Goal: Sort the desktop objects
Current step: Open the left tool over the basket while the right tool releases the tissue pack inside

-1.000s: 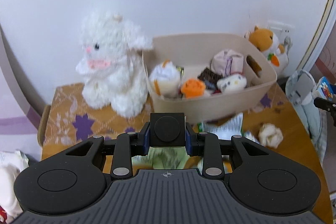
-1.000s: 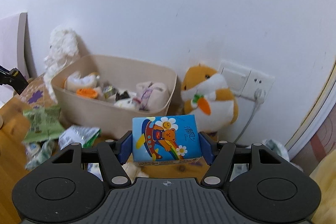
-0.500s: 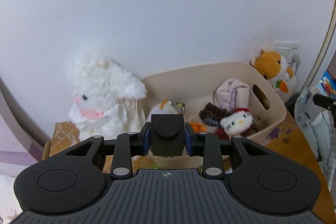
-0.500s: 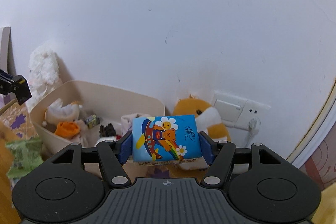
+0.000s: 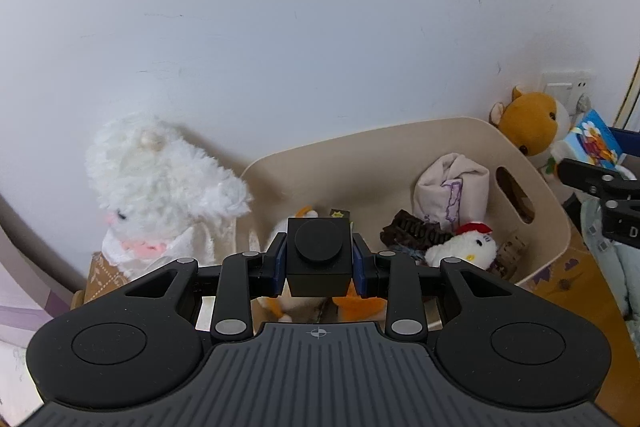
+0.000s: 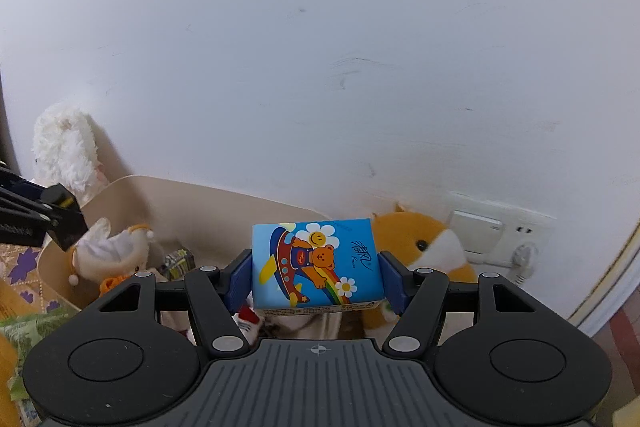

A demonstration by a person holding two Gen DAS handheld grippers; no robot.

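- Left gripper (image 5: 319, 259): clamped on a black cube (image 5: 319, 255), held up in the air over the near edge of the beige bin (image 5: 552, 227).
- Right gripper (image 6: 318, 267): clamped on a blue tissue pack (image 6: 316, 263), bear/plane print, held in the air near the bin's right end, in front of the orange hamster plush (image 6: 424, 247).
- Bin is already partly filled: pale cloth bundle (image 5: 452, 187), white kitty plush (image 5: 464, 247), brown knit item (image 5: 416, 231), small cream plush (image 6: 108, 251), orange bits beneath the cube.
- White lamb plush (image 5: 160, 187) sits outside, touching the bin's left wall; the hamster is outside too, at the right end.
- Green packet (image 6: 36, 323) lies on the table, not binned.
- Judgement: mid-task. Both held items likely go in the bin next; the packet and perhaps the two big plushes remain.
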